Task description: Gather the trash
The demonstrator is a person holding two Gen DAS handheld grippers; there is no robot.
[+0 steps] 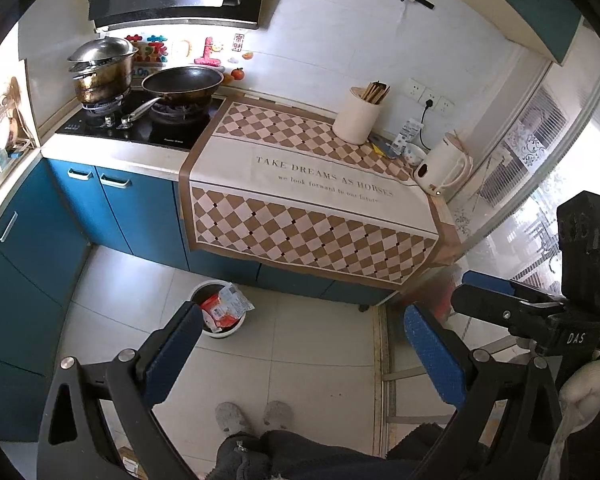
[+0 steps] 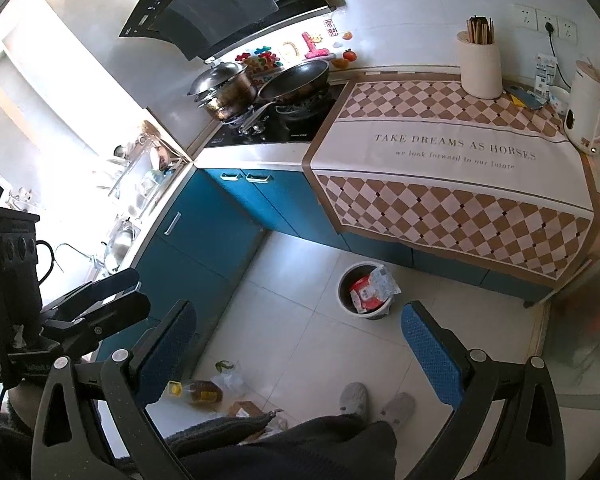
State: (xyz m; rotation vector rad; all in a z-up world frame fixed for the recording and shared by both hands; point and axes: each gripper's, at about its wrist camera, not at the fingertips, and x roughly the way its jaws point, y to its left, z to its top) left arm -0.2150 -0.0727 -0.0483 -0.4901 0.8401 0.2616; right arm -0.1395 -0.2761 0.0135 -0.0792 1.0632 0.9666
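- Down on the pale tiled floor (image 1: 320, 344), a small round white waste bin (image 1: 236, 330) stands just in front of the blue cabinet doors (image 1: 140, 216), and a crumpled red-and-white plastic wrapper (image 1: 224, 308) sticks out over its rim.
- Both hand-held grippers hang above the floor, well apart from the bin, and neither holds anything.
- Left gripper with blue-padded black fingers (image 1: 304, 354): its jaws stand wide apart, with bare tile between them; in its own view the bin shows just beside the left pad.
- Right gripper of the same blue-padded build (image 2: 300, 354): its jaws are likewise spread wide and empty; the bin (image 2: 346, 304) and wrapper (image 2: 372, 288) show between and beyond the pads.
- On the counter lies a brown-and-cream checked cloth printed with words (image 1: 312, 208), hanging over the front edge; a white cylindrical holder of chopsticks (image 1: 358, 114) and a white electric kettle (image 1: 444, 168) stand at its far side.
- To the left, a steel lidded pot (image 1: 100, 72) and a dark wok (image 1: 182, 86) sit on the black gas hob (image 1: 140, 124).
- Two grey slippers (image 1: 254, 416) of the person show at the bottom edge.
- Near the cabinet base in the right wrist view, a yellow-capped bottle of oil (image 2: 198, 392) lies on the floor.
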